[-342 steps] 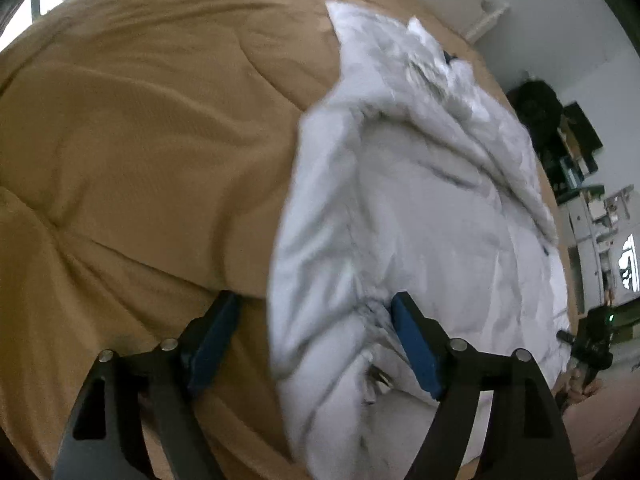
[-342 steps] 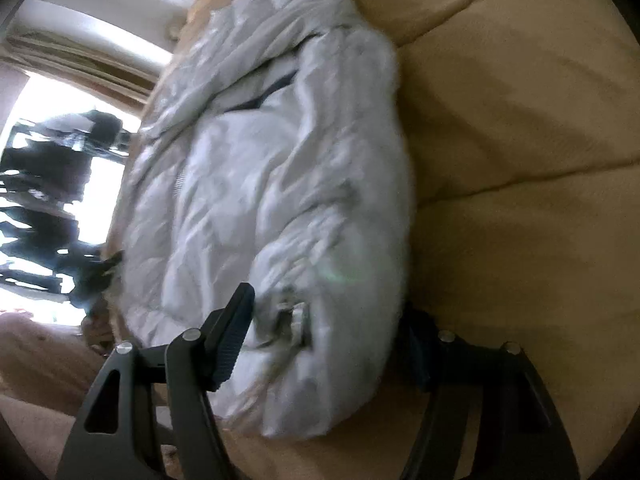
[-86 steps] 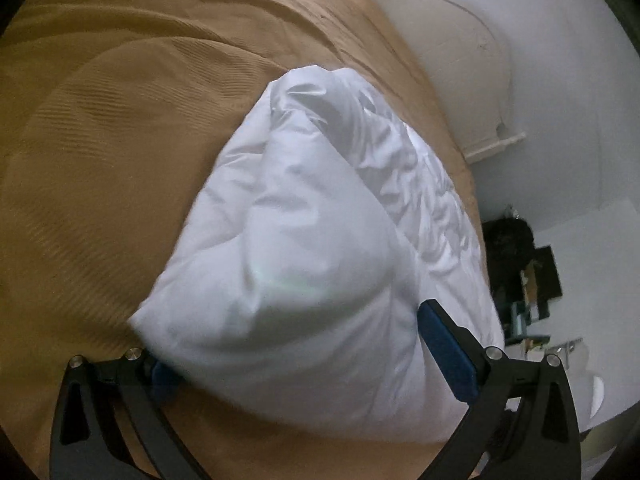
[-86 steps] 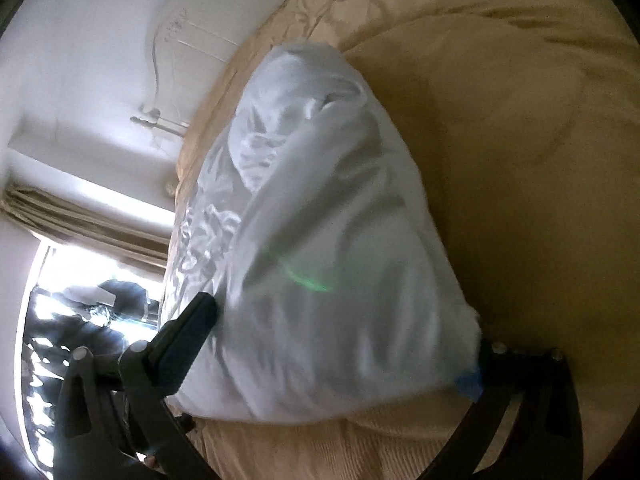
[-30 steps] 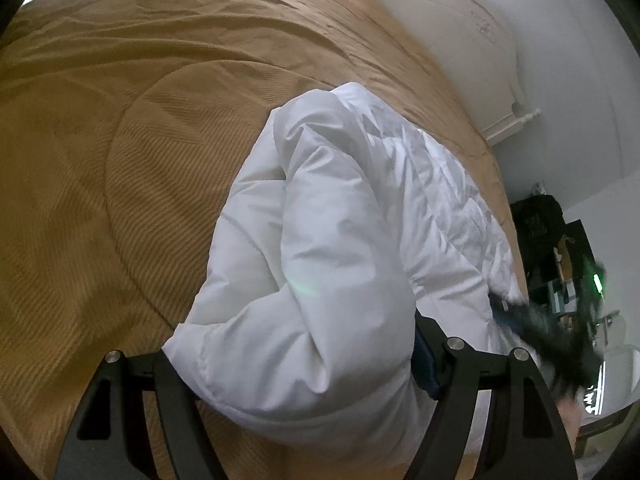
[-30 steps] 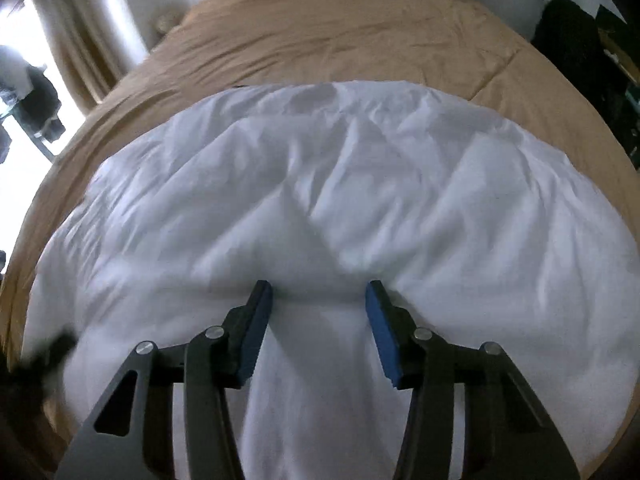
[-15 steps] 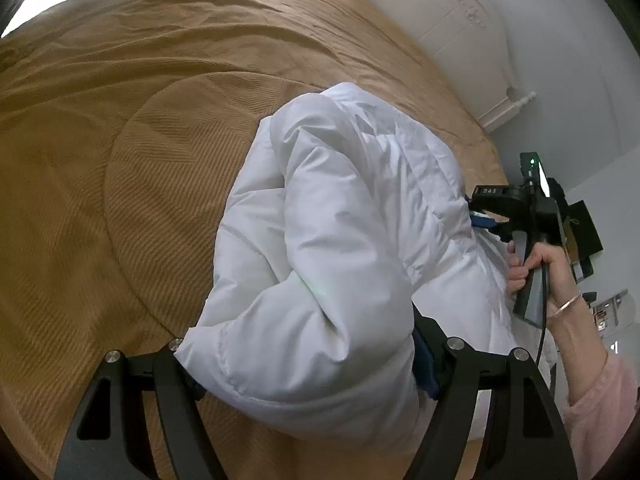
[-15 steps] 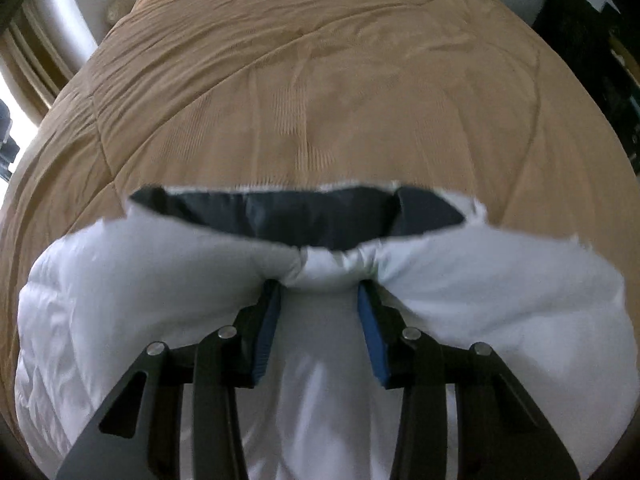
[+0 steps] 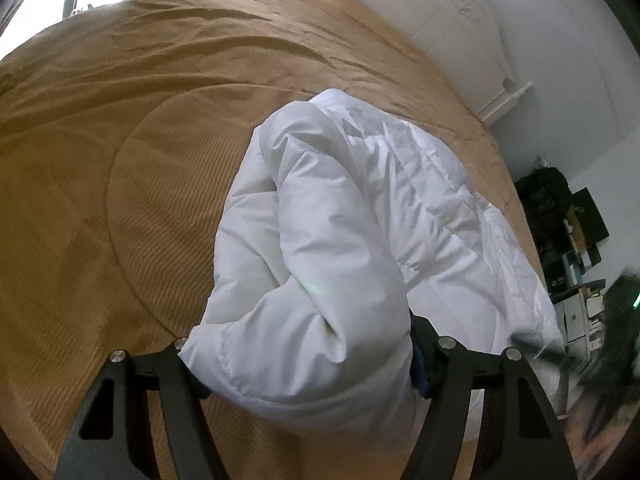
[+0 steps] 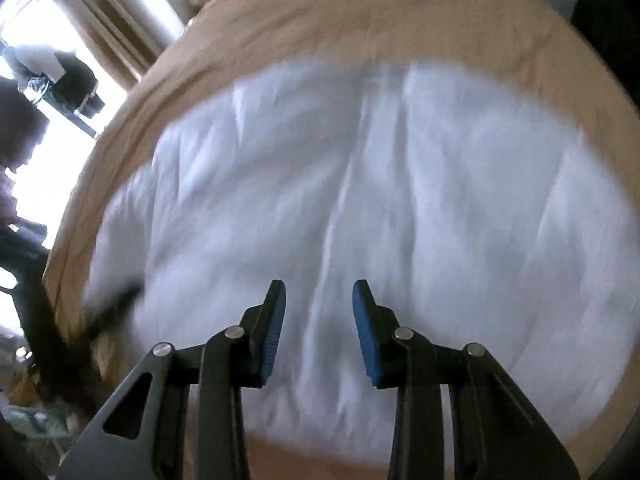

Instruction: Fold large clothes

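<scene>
A white puffy jacket (image 9: 360,208) lies folded on the tan bedspread (image 9: 120,140). My left gripper (image 9: 304,344) grips a thick rolled bundle at the jacket's near end. Its jaws are closing and the fabric bulges between the fingers, hiding the left pad. In the right wrist view the jacket (image 10: 400,180) spreads out flat and blurred beneath my right gripper (image 10: 319,286). That gripper hovers above the near edge, and its jaws are closing with nothing between the blue pads (image 10: 366,320). In the left wrist view the right gripper is only a dark blur (image 9: 600,340) at the lower right.
A white headboard (image 9: 440,12) and wall stand behind the bed. Dark shelves and clutter (image 9: 568,216) sit past the bed's right side. A bright window with curtains (image 10: 100,12) and dark shapes (image 10: 24,120) lie off the left edge. Bare bedspread (image 10: 360,8) stretches beyond the jacket.
My right gripper has let go of the pinched fold with the dark lining and pulled back above the jacket, which now lies flat. My left gripper keeps its hold on the bundle.
</scene>
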Available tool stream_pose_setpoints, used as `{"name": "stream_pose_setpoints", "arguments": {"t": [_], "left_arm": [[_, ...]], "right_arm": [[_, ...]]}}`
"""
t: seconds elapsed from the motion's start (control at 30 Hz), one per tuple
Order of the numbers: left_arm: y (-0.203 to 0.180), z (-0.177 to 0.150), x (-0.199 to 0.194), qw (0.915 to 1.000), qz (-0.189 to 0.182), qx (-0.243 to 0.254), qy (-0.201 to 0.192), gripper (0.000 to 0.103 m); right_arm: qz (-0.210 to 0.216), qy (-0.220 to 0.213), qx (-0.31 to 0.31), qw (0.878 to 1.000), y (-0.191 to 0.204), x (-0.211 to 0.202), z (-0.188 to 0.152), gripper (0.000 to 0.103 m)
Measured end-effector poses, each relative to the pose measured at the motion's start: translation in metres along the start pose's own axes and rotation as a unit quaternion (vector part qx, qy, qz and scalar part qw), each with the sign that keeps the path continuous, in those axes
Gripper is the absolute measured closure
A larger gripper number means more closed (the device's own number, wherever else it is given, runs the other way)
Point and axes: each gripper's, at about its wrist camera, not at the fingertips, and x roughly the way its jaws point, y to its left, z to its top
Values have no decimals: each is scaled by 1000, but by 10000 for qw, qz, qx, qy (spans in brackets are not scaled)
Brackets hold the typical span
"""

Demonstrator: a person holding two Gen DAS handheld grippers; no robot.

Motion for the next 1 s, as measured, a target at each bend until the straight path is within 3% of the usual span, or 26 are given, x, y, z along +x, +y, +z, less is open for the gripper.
{"name": "stream_pose_setpoints", "arguments": {"t": [0.07, 0.2, 0.33, 0.43, 0.63, 0.73, 0.9, 1.0], "left_arm": [[-4, -1, -5, 10000, -62, 15, -61, 36], [-24, -1, -19, 9989, 39, 385, -277, 40], [-32, 1, -34, 9980, 2, 511, -383, 42], [-37, 2, -40, 9978, -83, 535, -371, 43], [-65, -1, -62, 9932, -251, 983, -565, 44], [-73, -1, -71, 9906, -239, 1171, -667, 44], [-71, -3, -70, 9899, -104, 1257, -651, 45], [-69, -2, -66, 9912, -139, 1173, -591, 46]], "right_arm": [[-65, -50, -24, 10000, -5, 20, -22, 67], [-55, -229, 13, 9997, -14, 38, -28, 68], [90, -225, 180, 9995, -22, 12, -34, 69], [-96, -234, -103, 9996, -14, -1, -57, 69], [367, 53, 475, 9982, -45, 29, -57, 70], [684, 9, 755, 9948, -60, 20, -31, 70], [534, -3, 786, 9955, -73, 49, 65, 70], [229, -96, 863, 9960, -71, 74, 117, 71]]}}
